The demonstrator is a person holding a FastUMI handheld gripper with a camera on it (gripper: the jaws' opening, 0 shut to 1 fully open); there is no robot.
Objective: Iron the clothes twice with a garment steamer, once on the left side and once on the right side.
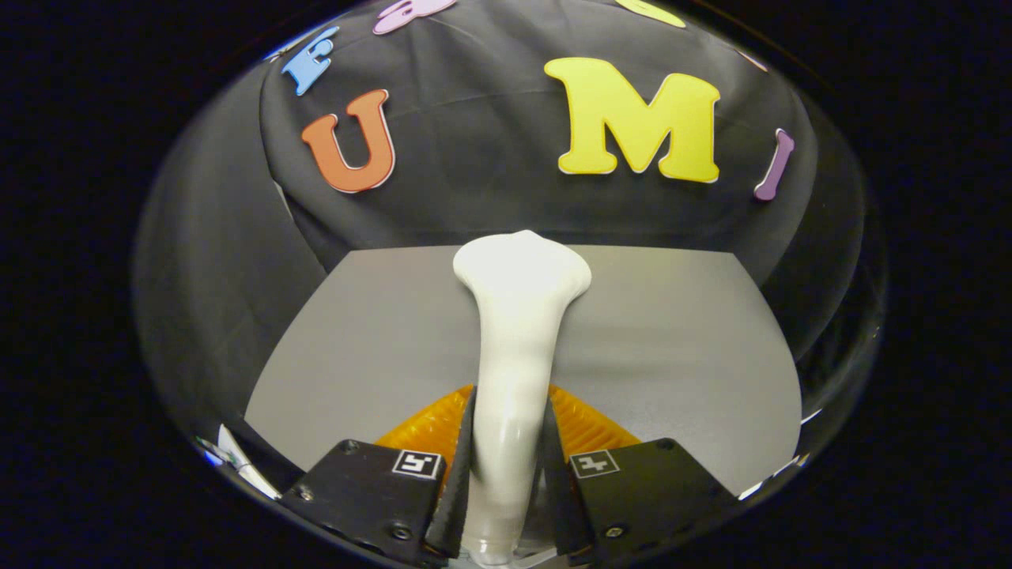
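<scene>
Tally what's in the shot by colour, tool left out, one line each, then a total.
White: 1, the steamer, clamped between the fingers of the tool.
Grey: 1, the table.
Orange: 1, a ribbed thing under the steamer, too hidden to name.
Total: 3

The white, glossy plastic garment steamer [510, 356] stands with its slim handle clamped between the two fingers of the hand-held gripper [506, 466], pressed from both sides. It stretches toward twelve o'clock, its neck widening into a flared head above the grey tabletop [672, 332].
</scene>
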